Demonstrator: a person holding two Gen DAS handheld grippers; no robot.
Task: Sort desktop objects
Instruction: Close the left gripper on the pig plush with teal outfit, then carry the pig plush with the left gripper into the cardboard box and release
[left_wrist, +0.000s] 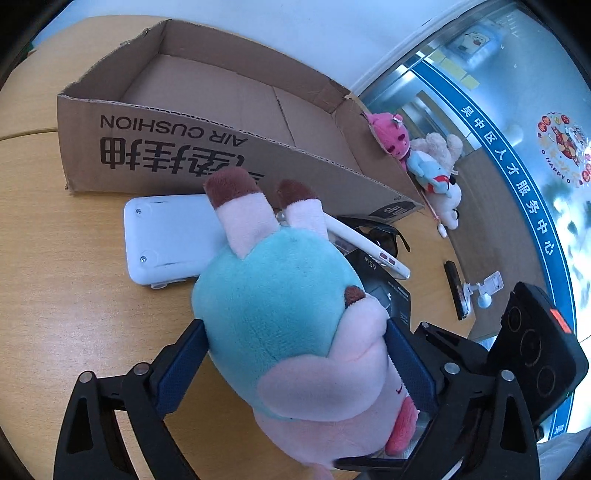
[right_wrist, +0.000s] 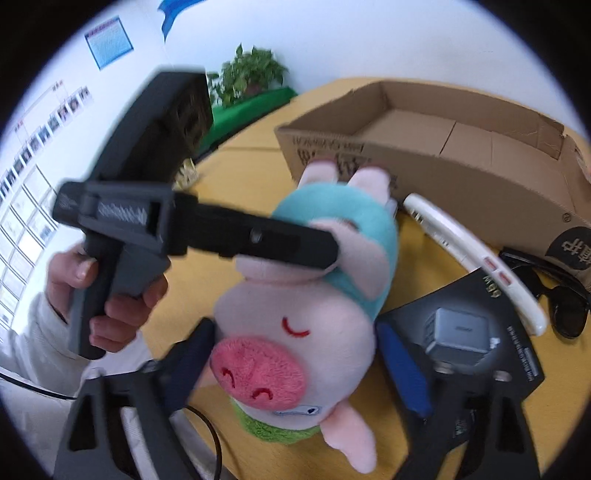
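The left tongs (left_wrist: 295, 354) press their blue pads into the teal back of the plush pig (left_wrist: 280, 325), and the right tongs (right_wrist: 295, 354) sit astride its pink head (right_wrist: 295, 343), apparently touching, so the toy seems borne by both above the desk (left_wrist: 74, 314), likely to steady it toward the cardboard box (left_wrist: 207, 147), whose visible floor lies bare; other plush toys (left_wrist: 424, 162) lean outside its right end
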